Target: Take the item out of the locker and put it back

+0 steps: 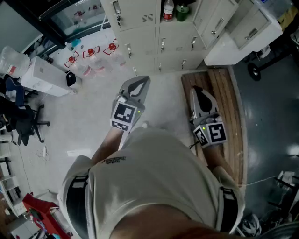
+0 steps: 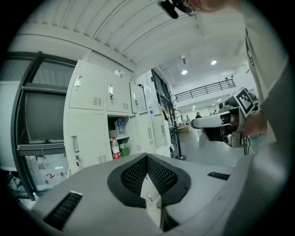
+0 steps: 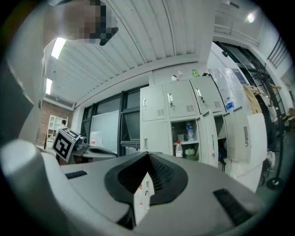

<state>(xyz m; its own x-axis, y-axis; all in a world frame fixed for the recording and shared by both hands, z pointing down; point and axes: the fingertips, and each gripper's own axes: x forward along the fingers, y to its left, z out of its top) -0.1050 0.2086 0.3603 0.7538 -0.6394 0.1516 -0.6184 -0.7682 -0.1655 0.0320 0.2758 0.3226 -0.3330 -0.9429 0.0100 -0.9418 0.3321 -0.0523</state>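
Left hand-held gripper, right hand-held gripper: held pressed together, empty, likely pending approach. Bottles are stored in locker, upper frame.

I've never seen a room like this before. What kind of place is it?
Probably the locker area of a lab or workshop. A row of pale metal lockers lines the wall, one open locker holds bottles, and an office chair stands on the bare floor.

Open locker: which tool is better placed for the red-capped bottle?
Left tool, marginally: like the right tool it is shut and faces the locker, but the red-capped bottle looks larger in its view.
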